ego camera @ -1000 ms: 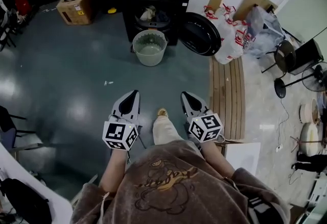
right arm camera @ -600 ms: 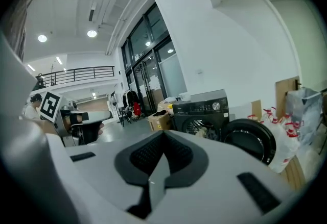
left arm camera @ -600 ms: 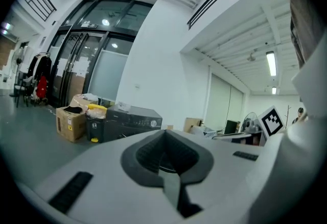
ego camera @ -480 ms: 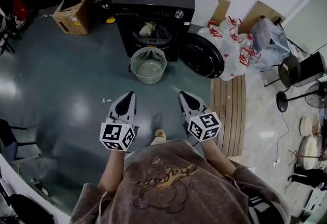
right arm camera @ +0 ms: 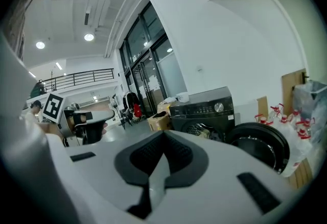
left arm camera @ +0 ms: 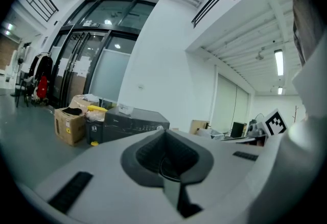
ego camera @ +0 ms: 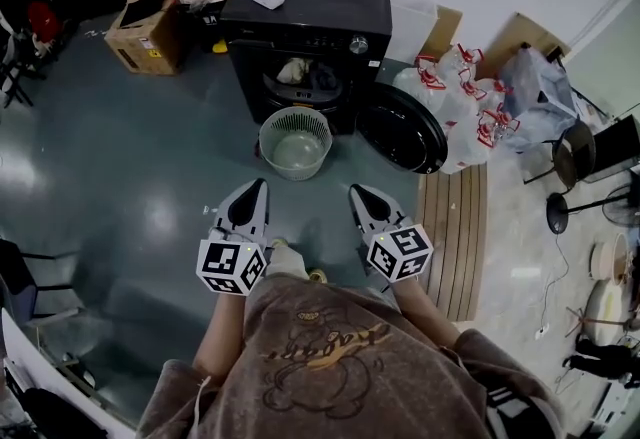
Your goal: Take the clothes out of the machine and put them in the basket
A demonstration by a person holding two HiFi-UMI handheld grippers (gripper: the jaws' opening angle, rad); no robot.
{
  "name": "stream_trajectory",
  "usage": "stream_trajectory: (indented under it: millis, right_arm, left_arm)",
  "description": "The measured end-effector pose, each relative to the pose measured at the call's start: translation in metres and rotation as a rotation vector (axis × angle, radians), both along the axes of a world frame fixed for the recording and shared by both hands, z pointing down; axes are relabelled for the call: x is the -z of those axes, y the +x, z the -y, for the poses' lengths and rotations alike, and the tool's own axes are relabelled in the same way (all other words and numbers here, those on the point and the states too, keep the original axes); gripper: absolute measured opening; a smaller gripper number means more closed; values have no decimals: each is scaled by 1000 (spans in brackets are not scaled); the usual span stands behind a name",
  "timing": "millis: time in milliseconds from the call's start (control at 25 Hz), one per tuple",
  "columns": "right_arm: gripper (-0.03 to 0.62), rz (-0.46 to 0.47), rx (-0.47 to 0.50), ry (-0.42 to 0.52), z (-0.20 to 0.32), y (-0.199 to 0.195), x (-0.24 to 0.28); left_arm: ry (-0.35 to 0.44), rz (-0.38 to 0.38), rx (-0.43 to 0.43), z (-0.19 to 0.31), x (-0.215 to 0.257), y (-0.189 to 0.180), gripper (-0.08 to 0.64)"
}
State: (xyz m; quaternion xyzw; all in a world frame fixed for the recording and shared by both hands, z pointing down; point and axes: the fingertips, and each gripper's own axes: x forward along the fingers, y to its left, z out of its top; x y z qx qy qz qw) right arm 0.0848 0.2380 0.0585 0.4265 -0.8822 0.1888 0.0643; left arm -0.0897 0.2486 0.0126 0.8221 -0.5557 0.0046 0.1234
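Basket (ego camera: 295,142) ahead of level left claw (ego camera: 256,185)

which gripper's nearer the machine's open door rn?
Right. The right gripper is short of the open door, just below it in the head view; the left gripper is farther left, before the basket.

Ahead of me stands the black front-loading washing machine (ego camera: 310,17), upright, its round dark door (ego camera: 402,127) swung wide open to the machine's right as I face it. In the machine's drum lie the clothes (ego camera: 303,73): a pale crumpled piece beside a dark one. The round pale mesh plastic basket (ego camera: 264,139) stands upright on the floor just before the machine's opening, left of the open door.
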Motion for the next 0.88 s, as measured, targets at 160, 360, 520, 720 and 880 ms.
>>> stream_trajectory:
  millis: [160,360,520,720,880]
  right_arm:
    - [-3,-3,-3,7,32,-12,-5]
    - [-3,-15,-24,16,93,-28,-11]
    - [-3,-21,-40,17,151,-51,-14]
    - [-3,-9,-77,0,216,-71,-27]
    - [-3,-18,-108,-19,264,-82,-41]
  left_arm:
    - [4,-8,-17,35,-8,-8,5]
    - [3,-12,-59,100,-16,-19,5]
    - [-2,-5,-89,161,-19,-38,5]
    - [-21,-10,-150,231,-32,-50,5]
    - [-35,-4,-201,279,-44,-55,5]
